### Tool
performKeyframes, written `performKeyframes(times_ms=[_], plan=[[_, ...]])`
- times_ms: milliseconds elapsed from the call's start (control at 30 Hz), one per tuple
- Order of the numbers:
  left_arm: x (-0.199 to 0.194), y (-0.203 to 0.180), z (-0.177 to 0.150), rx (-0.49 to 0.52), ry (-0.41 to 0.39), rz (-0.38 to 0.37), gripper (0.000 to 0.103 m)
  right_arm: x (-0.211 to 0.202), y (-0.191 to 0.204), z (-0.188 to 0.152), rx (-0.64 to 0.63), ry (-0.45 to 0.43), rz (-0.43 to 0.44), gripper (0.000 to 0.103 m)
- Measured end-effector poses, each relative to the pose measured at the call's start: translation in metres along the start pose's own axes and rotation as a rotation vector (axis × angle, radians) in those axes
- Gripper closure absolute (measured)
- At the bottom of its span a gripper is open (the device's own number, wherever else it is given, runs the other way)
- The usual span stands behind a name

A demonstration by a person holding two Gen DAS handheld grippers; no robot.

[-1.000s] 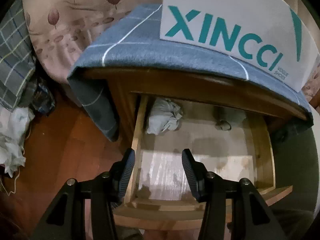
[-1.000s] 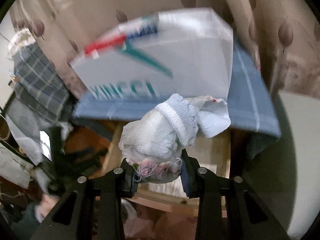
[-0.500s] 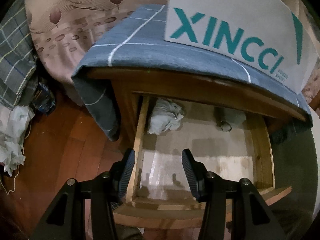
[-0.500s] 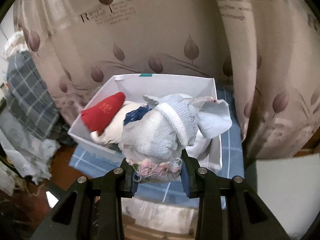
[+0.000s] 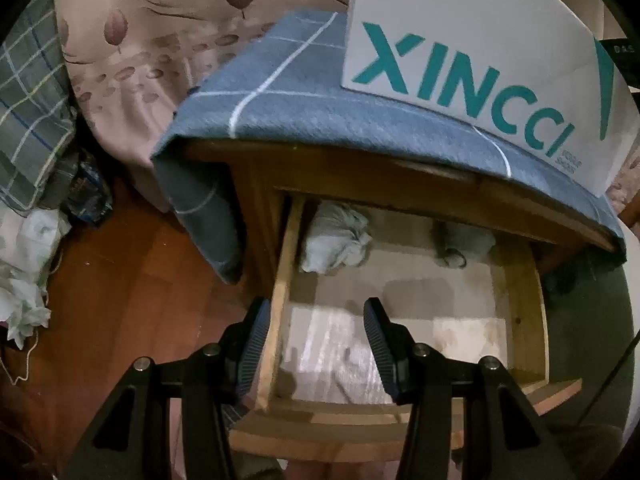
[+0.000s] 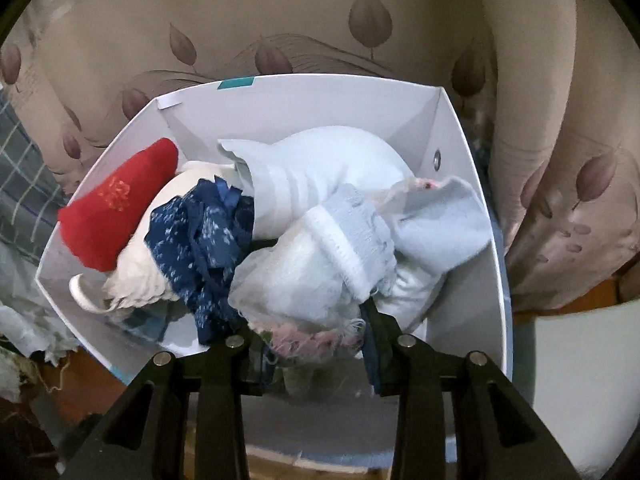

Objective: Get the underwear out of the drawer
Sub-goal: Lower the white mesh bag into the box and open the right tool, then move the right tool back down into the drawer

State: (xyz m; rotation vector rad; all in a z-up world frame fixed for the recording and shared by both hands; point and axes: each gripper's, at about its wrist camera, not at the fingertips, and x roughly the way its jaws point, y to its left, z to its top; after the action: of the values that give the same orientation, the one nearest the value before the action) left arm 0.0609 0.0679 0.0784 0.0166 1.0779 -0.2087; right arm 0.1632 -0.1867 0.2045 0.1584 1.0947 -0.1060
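We log the wooden drawer (image 5: 524, 300), pulled open; inside, a pale crumpled garment (image 5: 334, 238) at eleven o'clock and a grey bundle (image 5: 460, 242) at one o'clock. Our left gripper (image 5: 316, 344) hangs wide and empty over the drawer's left wall. Our right gripper (image 6: 316, 332) clamps the pale blue underwear (image 6: 340, 264) above the white box (image 6: 452, 128); its long axis runs toward two o'clock. The box holds a red item (image 6: 116, 208), a navy patterned piece (image 6: 196, 236) and a white garment (image 6: 320, 168).
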Motion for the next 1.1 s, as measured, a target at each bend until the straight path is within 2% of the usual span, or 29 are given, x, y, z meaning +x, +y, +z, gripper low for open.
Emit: performKeyframes(times_ms=[167, 267, 400, 667, 800, 867, 1000, 1100], plan=[[0.004, 0.007, 0.001, -0.032, 0.02, -0.012, 0.053, -0.002, 0.002, -0.002, 0.002, -0.005, -0.009, 0.061], [0.005, 0.011, 0.002, -0.046, 0.024, -0.008, 0.053, -0.011, 0.005, -0.004, -0.004, -0.027, -0.004, 0.053], [0.005, 0.019, 0.003, -0.084, 0.027, -0.006, 0.053, -0.037, 0.019, -0.014, -0.082, -0.089, -0.044, 0.034], [0.003, 0.035, 0.003, -0.143, 0.029, 0.008, 0.053, -0.091, 0.043, -0.046, -0.223, -0.169, -0.051, 0.033], [0.003, 0.045, 0.003, -0.174, 0.054, -0.02, 0.053, -0.1, 0.062, -0.089, -0.381, -0.184, -0.117, 0.032], [0.001, 0.053, 0.002, -0.201, 0.054, -0.025, 0.053, -0.094, 0.079, -0.12, -0.546, -0.168, -0.166, 0.032], [-0.002, 0.07, 0.001, -0.267, 0.049, -0.009, 0.053, -0.066, 0.104, -0.161, -0.837, -0.073, -0.259, 0.035], [-0.003, 0.083, 0.0, -0.325, 0.053, -0.021, 0.053, -0.044, 0.113, -0.177, -0.971, -0.012, -0.295, 0.037]])
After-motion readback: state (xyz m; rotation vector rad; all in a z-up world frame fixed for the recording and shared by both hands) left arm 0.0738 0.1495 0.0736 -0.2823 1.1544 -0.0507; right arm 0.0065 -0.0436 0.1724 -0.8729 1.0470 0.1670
